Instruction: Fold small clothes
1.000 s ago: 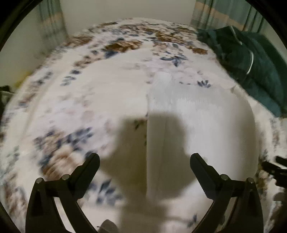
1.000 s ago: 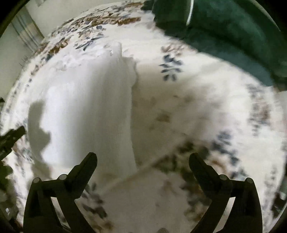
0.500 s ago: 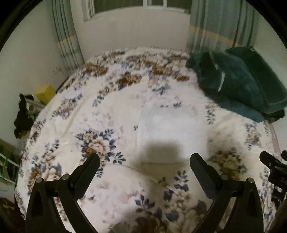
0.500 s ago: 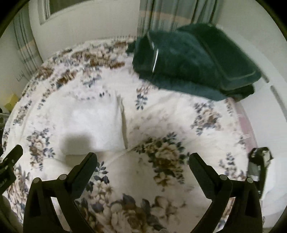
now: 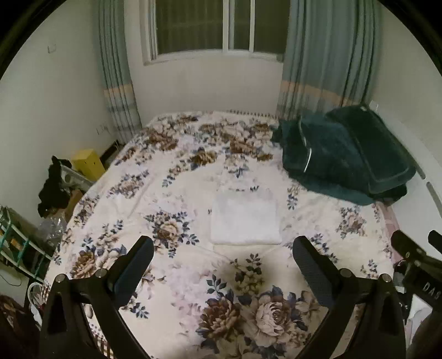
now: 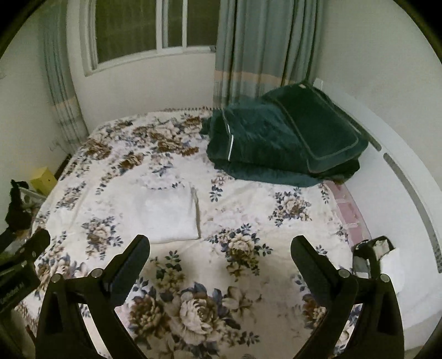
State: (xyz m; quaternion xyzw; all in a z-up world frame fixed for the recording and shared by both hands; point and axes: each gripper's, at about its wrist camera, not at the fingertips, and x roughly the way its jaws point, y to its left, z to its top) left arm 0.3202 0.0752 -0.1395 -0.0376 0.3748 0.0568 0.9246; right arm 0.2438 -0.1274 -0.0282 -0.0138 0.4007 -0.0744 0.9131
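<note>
A white garment (image 5: 244, 221) lies folded into a neat rectangle in the middle of the floral bedspread (image 5: 165, 179); it also shows in the right wrist view (image 6: 165, 215), left of centre. My left gripper (image 5: 222, 255) is open and empty, held high above the bed's near edge, well back from the garment. My right gripper (image 6: 221, 254) is open and empty too, at about the same height and distance. The right gripper's body (image 5: 417, 265) shows at the right edge of the left wrist view, and the left gripper's body (image 6: 19, 265) at the left edge of the right wrist view.
A dark green folded blanket and pillow (image 5: 345, 157) lie at the bed's far right corner. Curtains (image 5: 326, 55) and a window (image 5: 218, 24) are behind. A yellow box (image 5: 88, 163) and cluttered shelves (image 5: 25, 237) stand left of the bed. A white headboard (image 6: 408, 193) runs along the right.
Both grippers have pulled up and back from close over the folded white garment, so the whole bed and room now show. The garment stays folded on the bed.
</note>
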